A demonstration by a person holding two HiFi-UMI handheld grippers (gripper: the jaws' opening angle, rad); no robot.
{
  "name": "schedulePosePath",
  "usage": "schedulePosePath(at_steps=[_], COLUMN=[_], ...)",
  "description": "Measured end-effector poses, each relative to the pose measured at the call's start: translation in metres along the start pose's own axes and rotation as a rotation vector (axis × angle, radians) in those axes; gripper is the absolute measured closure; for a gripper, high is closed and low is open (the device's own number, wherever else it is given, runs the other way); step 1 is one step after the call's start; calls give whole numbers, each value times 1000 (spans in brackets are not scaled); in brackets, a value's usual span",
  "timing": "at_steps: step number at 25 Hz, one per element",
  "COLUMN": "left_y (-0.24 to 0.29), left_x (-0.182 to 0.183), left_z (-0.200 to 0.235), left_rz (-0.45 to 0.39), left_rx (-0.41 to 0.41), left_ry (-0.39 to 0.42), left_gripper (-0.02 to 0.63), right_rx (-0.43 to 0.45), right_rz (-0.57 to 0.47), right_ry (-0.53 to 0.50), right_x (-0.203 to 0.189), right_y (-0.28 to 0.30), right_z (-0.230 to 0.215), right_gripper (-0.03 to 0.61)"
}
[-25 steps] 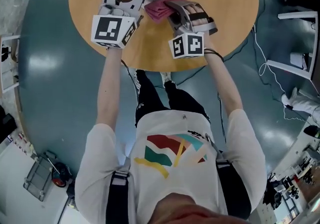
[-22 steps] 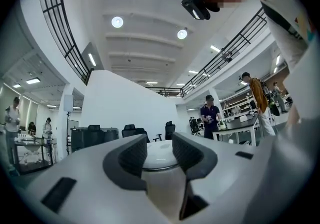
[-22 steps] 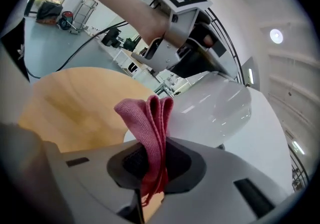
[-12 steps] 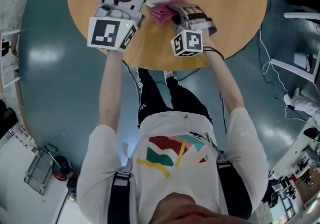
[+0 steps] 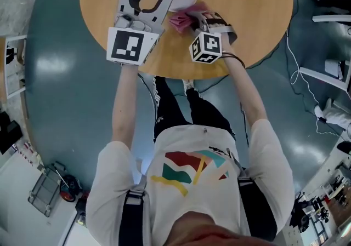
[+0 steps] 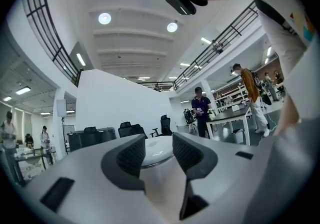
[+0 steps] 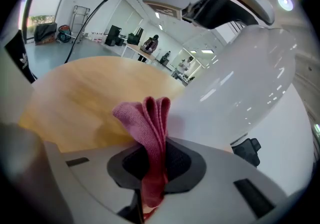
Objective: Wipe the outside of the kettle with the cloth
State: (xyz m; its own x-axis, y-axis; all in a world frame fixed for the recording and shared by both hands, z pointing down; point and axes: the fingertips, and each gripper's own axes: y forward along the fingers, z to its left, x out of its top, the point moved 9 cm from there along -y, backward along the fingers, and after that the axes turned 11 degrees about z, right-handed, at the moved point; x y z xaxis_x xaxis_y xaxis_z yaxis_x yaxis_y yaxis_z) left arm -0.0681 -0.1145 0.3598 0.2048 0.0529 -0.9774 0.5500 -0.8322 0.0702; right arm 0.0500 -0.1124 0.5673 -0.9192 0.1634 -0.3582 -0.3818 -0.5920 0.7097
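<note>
The right gripper [image 7: 156,159] is clamped on the pink cloth [image 7: 148,118], with the pads squeezing it from both sides. The cloth is folded into a few layers and pokes straight out past the fingertips. Its long axis runs along the jaws, and the folded end fans out a bit toward the kettle [image 7: 250,78]. That end sits just beside the kettle's white wall, low on the body; honestly can't tell if it's touching. In the head view the cloth sits between the gripper and the kettle's near side.

The left gripper [image 6: 159,154] has its jaws closed on a white part up top of the kettle, which looks like the handle. The rounded lid shows just past the pads. The kettle stands on the round wooden table [image 5: 247,15], toward the side far from the person, upright as far as the views show.
</note>
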Motion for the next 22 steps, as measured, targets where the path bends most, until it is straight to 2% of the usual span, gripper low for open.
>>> schedulePosePath(at_steps=[1, 2, 4, 5, 8, 11, 18, 20, 22], left_y=[-2, -5, -9, -10, -5, 4, 25, 31, 38], left_x=[6, 10, 16, 17, 23, 36, 55, 55, 57], left_z=[-6, -11, -23, -31, -49, -61, -79, -84, -91], left_rz=[-10, 23, 166, 233, 402, 536, 898, 965, 997], left_rx=[-10, -29, -77, -94, -144, -161, -210, -205, -192], left_ry=[46, 121, 269, 299, 336, 386, 586, 631, 647], left_gripper=[410, 410, 410, 410, 410, 410, 410, 411, 411], right_rx=[-6, -13, -22, -23, -23, -34, -66, -69, -72], right_rz=[-2, -2, 0, 4, 26, 43, 61, 63, 67], right_ry=[17, 33, 55, 60, 71, 92, 125, 132, 141], right_x=[-1, -2, -4, -7, -18, -31, -45, -48, -53], right_y=[-6, -12, -27, -35, -61, -86, -131, -139, -147], right_z=[-1, -2, -2, 0, 6, 7, -3, -3, -1], right_gripper=[531, 531, 531, 531, 531, 531, 531, 531, 531])
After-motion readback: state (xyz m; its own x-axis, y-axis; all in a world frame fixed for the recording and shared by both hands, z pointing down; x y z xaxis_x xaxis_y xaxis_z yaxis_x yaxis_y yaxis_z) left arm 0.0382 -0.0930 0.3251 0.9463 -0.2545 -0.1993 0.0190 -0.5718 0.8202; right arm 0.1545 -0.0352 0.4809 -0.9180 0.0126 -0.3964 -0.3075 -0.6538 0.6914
